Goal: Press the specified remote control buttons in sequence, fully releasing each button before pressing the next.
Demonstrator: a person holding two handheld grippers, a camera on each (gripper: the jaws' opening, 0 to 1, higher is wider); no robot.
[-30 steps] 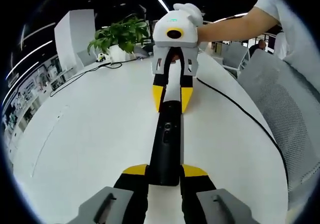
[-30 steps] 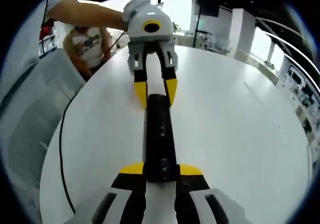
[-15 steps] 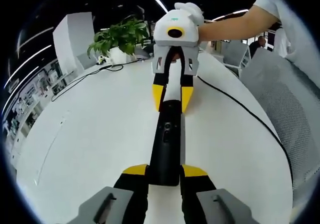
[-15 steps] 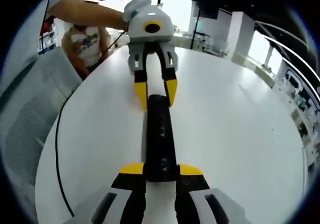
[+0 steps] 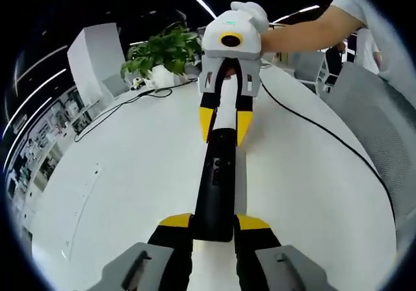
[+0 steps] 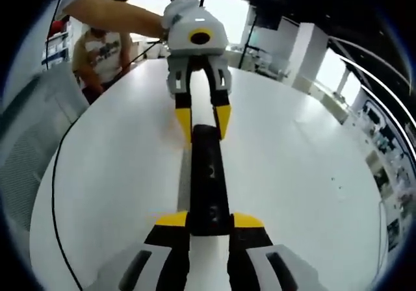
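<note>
Both grippers, left [image 5: 214, 229] and right [image 6: 210, 228], face each other, fingers closed.

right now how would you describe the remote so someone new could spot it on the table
Start with the big white round table. Over its middle, a long, slim black remote control stretches between two yellow-tipped claws, the left claw clamping one end and the right claw the other. It is the only dark bar there; the other dark things on the table are thin black cables.
</note>
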